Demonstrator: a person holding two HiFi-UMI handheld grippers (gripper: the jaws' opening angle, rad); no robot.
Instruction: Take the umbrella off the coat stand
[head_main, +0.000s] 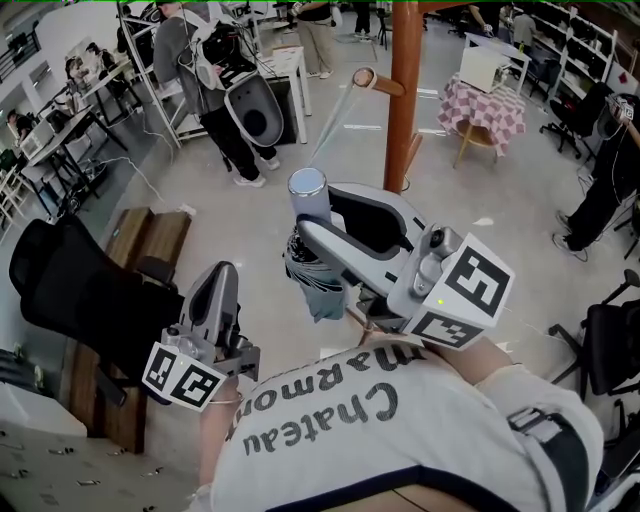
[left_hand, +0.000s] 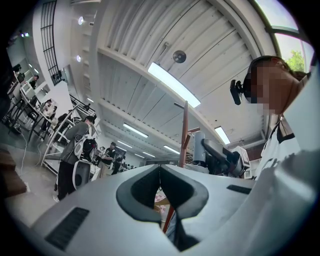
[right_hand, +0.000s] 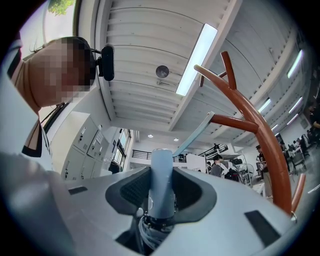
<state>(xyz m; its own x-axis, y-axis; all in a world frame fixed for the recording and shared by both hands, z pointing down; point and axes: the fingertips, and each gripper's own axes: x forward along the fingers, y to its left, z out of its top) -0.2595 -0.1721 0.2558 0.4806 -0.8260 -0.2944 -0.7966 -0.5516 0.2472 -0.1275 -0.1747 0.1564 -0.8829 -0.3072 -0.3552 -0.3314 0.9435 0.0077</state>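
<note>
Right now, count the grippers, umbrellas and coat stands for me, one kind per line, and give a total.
Grippers: 2 (left gripper, right gripper)
Umbrellas: 1
Coat stands: 1
Total: 4

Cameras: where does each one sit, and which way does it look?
Head view: on the person's head, looking down at the right gripper holding the umbrella, the left gripper and their shirt.
Left gripper view: on the left gripper, looking up past its shut jaws; their shirt shows at right.
Right gripper view: on the right gripper, looking up along the umbrella's handle; their shirt shows at left.
Shared: all three show the coat stand.
</note>
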